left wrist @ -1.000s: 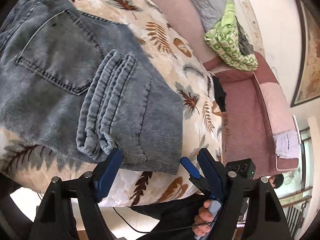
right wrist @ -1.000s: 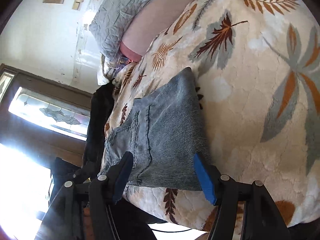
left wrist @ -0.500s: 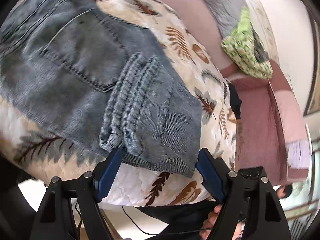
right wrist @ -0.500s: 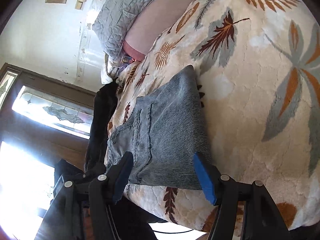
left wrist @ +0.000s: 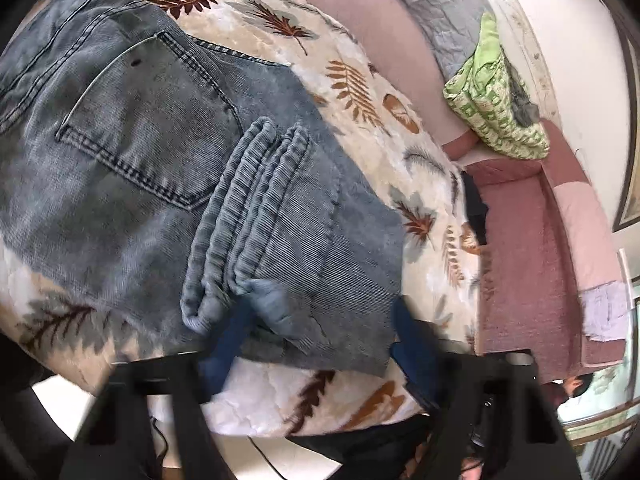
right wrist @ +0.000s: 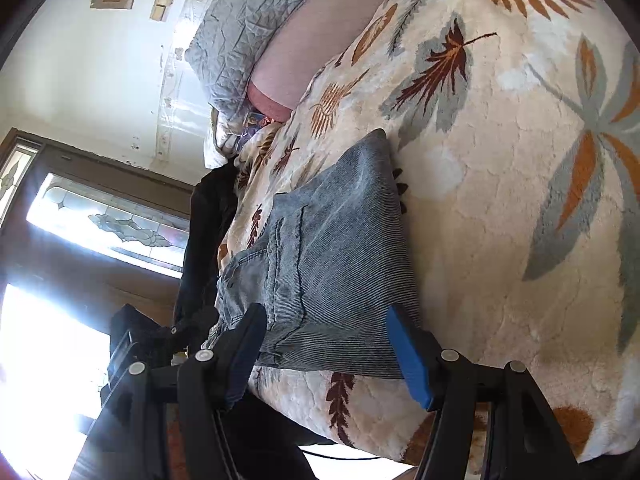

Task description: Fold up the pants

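Cream leaf-print blanket (right wrist: 520,208) over a bed; pink headboard cushion (left wrist: 360,12), grey quilted pillow (right wrist: 248,28), green patterned bundle (left wrist: 496,112). White wall (right wrist: 100,72); bright stained-glass window (right wrist: 108,220) in dark wooden frame.

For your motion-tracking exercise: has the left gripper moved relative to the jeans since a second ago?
Yes. The left gripper has advanced onto the jeans; its fingers now overlap their near edge, one beneath the rolled hems.

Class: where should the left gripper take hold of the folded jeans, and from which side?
Grip the bunched hem rolls at the near edge of the jeans, coming from the bed's front edge. They sit raised above the flat denim, right before the open left gripper.
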`<state>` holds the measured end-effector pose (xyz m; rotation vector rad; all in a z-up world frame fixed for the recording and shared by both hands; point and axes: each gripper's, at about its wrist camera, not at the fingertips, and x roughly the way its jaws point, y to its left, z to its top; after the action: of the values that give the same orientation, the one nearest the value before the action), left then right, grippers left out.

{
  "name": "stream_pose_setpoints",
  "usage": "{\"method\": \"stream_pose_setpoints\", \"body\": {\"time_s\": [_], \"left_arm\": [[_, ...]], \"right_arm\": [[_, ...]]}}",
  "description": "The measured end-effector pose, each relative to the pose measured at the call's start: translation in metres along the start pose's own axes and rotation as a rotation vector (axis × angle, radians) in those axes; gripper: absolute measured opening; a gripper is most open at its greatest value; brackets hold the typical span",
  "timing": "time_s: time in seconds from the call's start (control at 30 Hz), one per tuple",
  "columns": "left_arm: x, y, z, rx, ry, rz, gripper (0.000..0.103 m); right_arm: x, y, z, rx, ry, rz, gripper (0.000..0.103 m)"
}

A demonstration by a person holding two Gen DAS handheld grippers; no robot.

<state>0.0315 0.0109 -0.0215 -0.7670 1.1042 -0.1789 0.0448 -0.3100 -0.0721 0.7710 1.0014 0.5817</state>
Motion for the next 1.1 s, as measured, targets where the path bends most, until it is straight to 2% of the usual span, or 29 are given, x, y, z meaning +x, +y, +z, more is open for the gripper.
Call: {"method": "stream_pose_setpoints", "body": {"time_s": [0.03,0.07,0.13,0.2,0.27,0.33,0.43,0.47,0.57,0.6,0.63,0.67,0.73,0.8,0.9,0.93,0.97,1.0,1.03,1.1], "left_arm": [[0.004,0.003,0.001,-0.005,0.018,0.033,0.008],[0.006,0.008,0.001,-0.018,0.022,0.042,0.012],[0.0,0.009,-0.004,0.006,0.002,0.08,0.01],[-0.011,0.006,-0.012,0.056,-0.04,0.121,0.006],[-0.017,0.002,-0.02,0.114,-0.074,0.169,0.006],[-0.009,0.011,-0.02,0.114,-0.055,0.196,0.006],[-0.001,0.024,-0.019,0.102,-0.03,0.201,0.006],[-0.002,0.025,-0.019,0.104,-0.031,0.197,0.006],[-0.004,0.029,-0.019,0.106,-0.021,0.184,0.006],[-0.004,0.03,-0.018,0.109,-0.017,0.182,0.005],[-0.006,0.032,-0.02,0.115,-0.014,0.183,0.005],[-0.006,0.033,-0.02,0.119,-0.011,0.181,0.005],[-0.006,0.032,-0.021,0.121,-0.004,0.178,0.005],[-0.006,0.032,-0.02,0.121,0.0,0.167,0.005],[-0.006,0.031,-0.022,0.13,-0.002,0.168,0.005],[-0.005,0.029,-0.022,0.135,-0.006,0.173,0.005],[-0.005,0.028,-0.023,0.138,-0.008,0.175,0.005],[-0.005,0.028,-0.023,0.139,-0.009,0.176,0.005],[-0.006,0.027,-0.023,0.143,-0.007,0.176,0.006],[-0.008,0.023,-0.024,0.15,-0.002,0.178,0.005]], "right_arm": [[0.0,0.001,0.0,-0.003,0.0,-0.003,0.066],[0.0,0.001,0.0,-0.008,0.001,-0.007,0.066],[-0.003,0.005,0.0,-0.027,-0.005,-0.033,0.066],[-0.006,0.011,0.003,-0.038,-0.02,-0.053,0.066],[-0.008,0.019,0.007,-0.05,-0.03,-0.051,0.066],[-0.004,0.035,0.017,-0.09,-0.027,-0.054,0.066],[0.006,0.057,0.036,-0.123,-0.021,-0.024,0.067],[0.014,0.063,0.046,-0.127,-0.01,-0.007,0.072],[0.048,0.054,0.077,-0.038,0.059,0.043,0.076],[0.068,0.042,0.086,-0.028,0.108,0.014,0.077],[0.086,0.026,0.09,-0.004,0.154,-0.088,0.078],[0.098,0.008,0.091,0.054,0.185,-0.153,0.072],[0.09,-0.002,0.092,0.125,0.149,-0.089,0.07],[0.074,0.012,0.089,0.095,0.129,-0.101,0.071],[0.042,0.037,0.066,0.018,0.105,-0.008,0.073],[0.038,0.038,0.057,0.012,0.106,0.001,0.078],[0.039,0.034,0.045,0.005,0.122,-0.018,0.083],[0.05,0.024,0.03,0.0,0.187,-0.086,0.084],[0.057,0.012,0.021,0.002,0.216,-0.102,0.083],[0.046,0.012,0.017,-0.009,0.162,-0.069,0.082]]}}
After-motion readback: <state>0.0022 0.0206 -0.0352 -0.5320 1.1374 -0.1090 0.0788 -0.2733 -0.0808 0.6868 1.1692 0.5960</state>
